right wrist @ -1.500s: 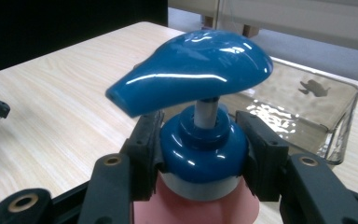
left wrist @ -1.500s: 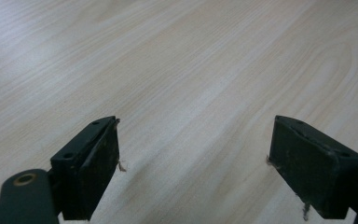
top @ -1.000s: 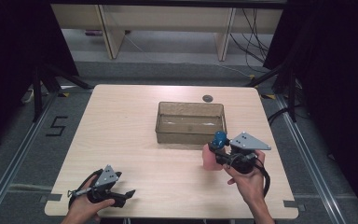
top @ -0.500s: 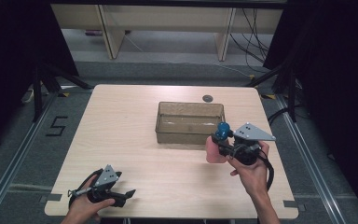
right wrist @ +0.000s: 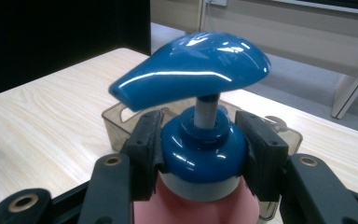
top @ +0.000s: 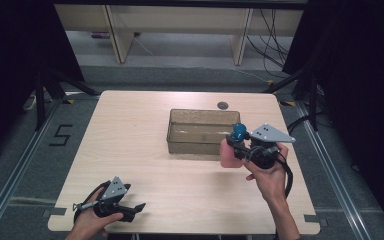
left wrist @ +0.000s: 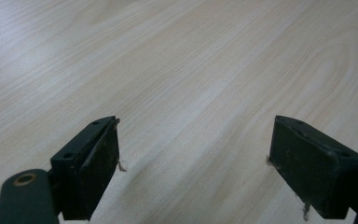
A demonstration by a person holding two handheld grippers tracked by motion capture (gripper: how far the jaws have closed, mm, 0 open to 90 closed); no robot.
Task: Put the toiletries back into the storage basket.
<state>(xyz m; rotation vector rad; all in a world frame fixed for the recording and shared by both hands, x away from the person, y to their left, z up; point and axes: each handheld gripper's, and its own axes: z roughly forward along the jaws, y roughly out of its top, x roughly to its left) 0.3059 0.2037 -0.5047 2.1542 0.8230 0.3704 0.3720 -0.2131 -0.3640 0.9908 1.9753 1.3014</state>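
My right gripper [top: 234, 149] clamps the pump bottle [top: 231, 152]; the clear bin [top: 198, 131] sits at ten o'clock. Left gripper [top: 132, 210] gapes, idle.

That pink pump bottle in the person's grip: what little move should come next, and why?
Probably carry it a little farther toward the clear bin and over its rim. The right gripper is clamped on the pump bottle by its blue collar, close beside the bin, which looks empty.

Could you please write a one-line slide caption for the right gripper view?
Right gripper shut on the blue collar of a pink pump bottle, with a clear bin behind it on the wooden table.
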